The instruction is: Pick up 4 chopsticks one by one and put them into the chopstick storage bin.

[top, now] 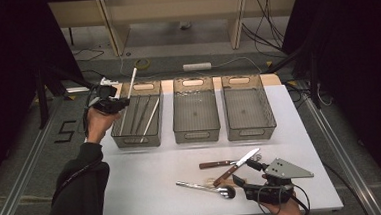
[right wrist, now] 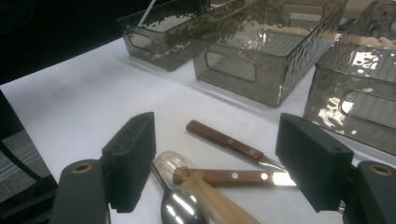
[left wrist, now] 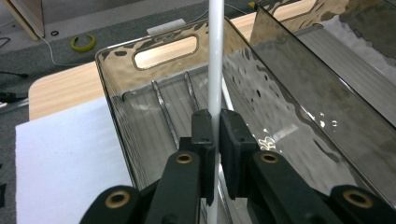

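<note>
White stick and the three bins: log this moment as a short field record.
left gripper: shut on white stick, above the left bin
left bin contents: several thin rods
middle bin: empty
right bin: empty
right gripper: open, over the cutlery
on table: two wooden-handled knives, spoon

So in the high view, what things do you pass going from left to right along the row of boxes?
Left gripper holding a white stick → left bin → middle bin → right bin.
</note>
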Tool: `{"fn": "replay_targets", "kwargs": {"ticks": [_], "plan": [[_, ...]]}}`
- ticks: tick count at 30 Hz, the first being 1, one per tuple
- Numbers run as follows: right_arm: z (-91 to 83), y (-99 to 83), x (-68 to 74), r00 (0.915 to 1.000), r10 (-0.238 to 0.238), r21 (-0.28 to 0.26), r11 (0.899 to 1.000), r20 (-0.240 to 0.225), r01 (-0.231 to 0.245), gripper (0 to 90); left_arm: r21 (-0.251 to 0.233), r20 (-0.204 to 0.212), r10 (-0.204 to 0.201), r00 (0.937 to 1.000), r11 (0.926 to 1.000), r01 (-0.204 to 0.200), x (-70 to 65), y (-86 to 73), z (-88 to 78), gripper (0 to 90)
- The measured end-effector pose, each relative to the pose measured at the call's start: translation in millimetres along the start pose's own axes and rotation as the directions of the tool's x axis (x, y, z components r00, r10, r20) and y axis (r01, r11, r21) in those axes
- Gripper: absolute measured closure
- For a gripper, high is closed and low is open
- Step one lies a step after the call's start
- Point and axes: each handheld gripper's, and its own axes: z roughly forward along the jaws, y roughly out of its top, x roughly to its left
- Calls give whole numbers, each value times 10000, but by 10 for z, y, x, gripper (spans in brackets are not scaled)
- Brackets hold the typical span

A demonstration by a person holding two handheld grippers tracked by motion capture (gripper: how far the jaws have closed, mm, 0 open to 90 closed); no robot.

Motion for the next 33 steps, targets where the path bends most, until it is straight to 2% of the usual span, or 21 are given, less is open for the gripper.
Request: {"fn": "replay_targets", "kwargs": {"ticks": [15,20,22,24,27,33], "plan": [[0,-1,3,10000,-15,-7,10000,-19,15,298,385,3,-650,9979,9971,650,48,-124,147,833],[4,-2,5,10000,-25,-4,10000,-14,25,298,367,-48,-870,9962,9955,871,66,-168,166,823],[4,-3,6,10000,-26,-2,10000,-15,26,298,393,22,-975,9952,9945,973,70,-182,165,792],[3,-2,6,10000,-32,-4,10000,-9,32,298,382,9,-869,9962,9955,868,56,-193,155,764],[0,-1,3,10000,-21,-10,10000,-6,21,298,364,147,-870,9961,9956,864,14,-204,120,668],[-11,-3,-2,10000,9,-68,10000,21,-9,298,346,682,-298,9972,9990,275,-188,-293,-34,487]]}}
